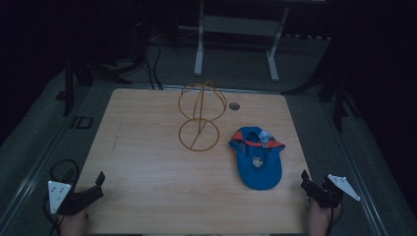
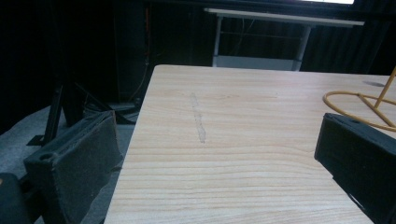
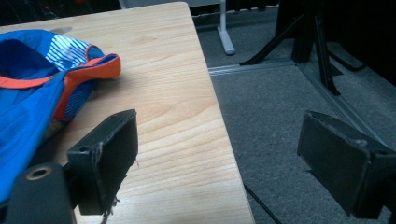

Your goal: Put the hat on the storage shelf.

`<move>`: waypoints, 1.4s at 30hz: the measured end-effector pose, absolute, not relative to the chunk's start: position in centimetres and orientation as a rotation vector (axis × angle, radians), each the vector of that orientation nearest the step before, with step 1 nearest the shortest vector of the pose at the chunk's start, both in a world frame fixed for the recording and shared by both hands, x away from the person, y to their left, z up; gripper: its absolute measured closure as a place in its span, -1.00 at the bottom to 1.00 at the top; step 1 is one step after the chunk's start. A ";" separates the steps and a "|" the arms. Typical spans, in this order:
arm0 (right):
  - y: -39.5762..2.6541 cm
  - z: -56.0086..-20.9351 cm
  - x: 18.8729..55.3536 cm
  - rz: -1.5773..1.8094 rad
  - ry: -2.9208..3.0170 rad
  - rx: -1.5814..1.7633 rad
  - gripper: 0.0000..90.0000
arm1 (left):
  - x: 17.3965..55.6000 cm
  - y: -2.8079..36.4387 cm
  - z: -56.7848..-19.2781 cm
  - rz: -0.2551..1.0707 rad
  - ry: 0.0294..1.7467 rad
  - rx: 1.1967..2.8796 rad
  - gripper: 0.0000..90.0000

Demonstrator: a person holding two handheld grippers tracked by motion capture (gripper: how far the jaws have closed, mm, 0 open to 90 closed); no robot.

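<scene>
The blue cap (image 1: 257, 158) lay upside down right of the wire hat stand (image 1: 200, 115), near my right gripper (image 1: 306, 181). Both that and my left gripper (image 1: 98, 183) hung at the table's (image 1: 147, 162) near corners, jaws apart, empty. I judged pinching the orange-trimmed rim safest.

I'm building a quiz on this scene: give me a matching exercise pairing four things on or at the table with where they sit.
Things:
1. blue cap with orange trim
2. yellow wire hat stand
3. left gripper
4. right gripper

Places:
A. near left table corner
B. table middle, towards the far edge
C. near right table corner
D. right half of the table, near the stand

Pairs: 1-D, 2-B, 3-A, 4-C
</scene>
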State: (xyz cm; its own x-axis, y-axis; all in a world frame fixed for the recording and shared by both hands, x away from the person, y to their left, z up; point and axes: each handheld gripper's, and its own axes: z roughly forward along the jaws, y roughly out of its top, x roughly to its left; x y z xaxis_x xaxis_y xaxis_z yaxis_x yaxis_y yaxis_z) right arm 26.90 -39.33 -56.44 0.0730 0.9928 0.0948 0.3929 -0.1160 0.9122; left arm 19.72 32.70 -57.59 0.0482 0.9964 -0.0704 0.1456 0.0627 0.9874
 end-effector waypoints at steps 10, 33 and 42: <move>-39.4 -56.3 27.0 1.035 1.455 1.629 -0.70 | 19.9 31.8 -57.3 1.067 1.279 1.332 -0.99; -37.9 -50.1 32.2 1.190 1.697 1.547 -0.74 | 20.0 31.9 -57.3 1.020 1.275 1.320 -0.99; -35.7 -49.2 34.9 1.204 1.798 1.452 -0.73 | 19.9 31.9 -57.3 1.020 1.274 1.327 -0.99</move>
State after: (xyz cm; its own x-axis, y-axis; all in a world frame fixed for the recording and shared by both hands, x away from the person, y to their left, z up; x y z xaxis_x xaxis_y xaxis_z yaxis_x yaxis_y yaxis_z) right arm 34.85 -35.72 -49.19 -0.2821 0.9510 0.1264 0.4791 0.0255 0.8774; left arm 19.93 31.92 -57.27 0.0924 0.9939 -0.0604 0.1588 0.0452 0.9863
